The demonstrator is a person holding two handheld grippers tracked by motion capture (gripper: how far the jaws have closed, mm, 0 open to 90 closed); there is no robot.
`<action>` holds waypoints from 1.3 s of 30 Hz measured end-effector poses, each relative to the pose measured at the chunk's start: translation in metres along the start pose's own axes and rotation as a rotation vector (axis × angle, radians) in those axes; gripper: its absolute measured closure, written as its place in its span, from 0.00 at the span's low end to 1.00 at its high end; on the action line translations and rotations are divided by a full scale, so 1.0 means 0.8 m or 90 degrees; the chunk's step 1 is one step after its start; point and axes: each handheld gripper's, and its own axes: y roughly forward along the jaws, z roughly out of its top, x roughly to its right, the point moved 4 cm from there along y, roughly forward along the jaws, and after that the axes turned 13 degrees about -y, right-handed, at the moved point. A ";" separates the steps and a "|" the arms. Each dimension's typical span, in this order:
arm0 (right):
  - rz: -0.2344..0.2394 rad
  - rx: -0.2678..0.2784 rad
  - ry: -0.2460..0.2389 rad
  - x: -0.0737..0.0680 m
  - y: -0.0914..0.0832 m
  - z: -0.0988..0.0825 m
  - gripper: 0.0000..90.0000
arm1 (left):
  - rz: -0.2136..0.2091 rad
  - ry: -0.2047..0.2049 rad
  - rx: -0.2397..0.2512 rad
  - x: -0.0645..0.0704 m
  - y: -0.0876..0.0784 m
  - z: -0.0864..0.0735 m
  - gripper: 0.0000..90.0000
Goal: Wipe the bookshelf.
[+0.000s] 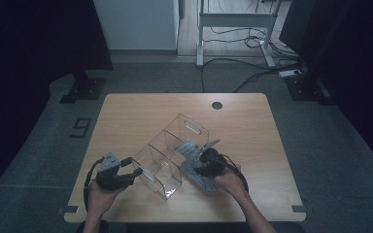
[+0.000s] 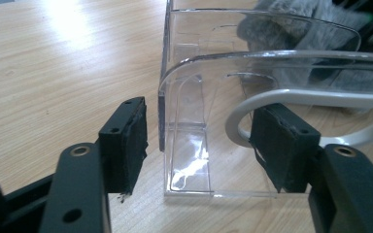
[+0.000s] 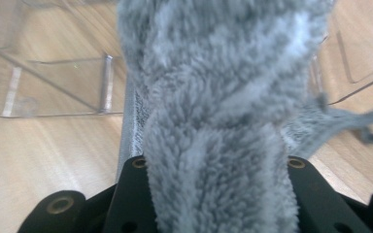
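A clear acrylic organizer with several compartments lies tilted on the wooden table. My left gripper is at its near-left end. In the left gripper view that gripper stands open astride the organizer's curved end wall, and there is a gap between each pad and the plastic. My right gripper is at the organizer's right side, shut on a grey fluffy cloth. In the right gripper view the cloth bulges out between the jaws of the right gripper and hides most of the organizer. The cloth shows through the plastic in the left gripper view.
A round cable hole sits near the table's far edge. Beyond the table are a white desk frame and cables on the floor. Bare tabletop lies to the far left and far right of the organizer.
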 end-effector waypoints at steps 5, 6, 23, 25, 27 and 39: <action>0.006 0.027 0.000 -0.002 -0.032 0.009 0.73 | -0.005 0.004 0.000 0.001 0.003 0.001 0.45; 0.006 0.030 -0.002 -0.002 -0.037 0.010 0.73 | -0.006 0.002 0.000 0.001 0.004 0.002 0.45; 0.022 0.075 -0.026 -0.002 -0.119 0.071 0.73 | -0.004 0.005 -0.001 0.003 0.007 0.002 0.49; 0.025 0.073 -0.034 -0.003 -0.122 0.082 0.73 | -0.004 0.005 -0.001 0.003 0.007 0.002 0.49; 0.029 0.076 -0.039 -0.006 -0.124 0.093 0.73 | -0.004 0.005 -0.001 0.004 0.008 0.002 0.49; 0.050 0.068 -0.065 -0.021 -0.095 0.158 0.72 | -0.007 0.013 -0.002 0.008 0.009 0.002 0.49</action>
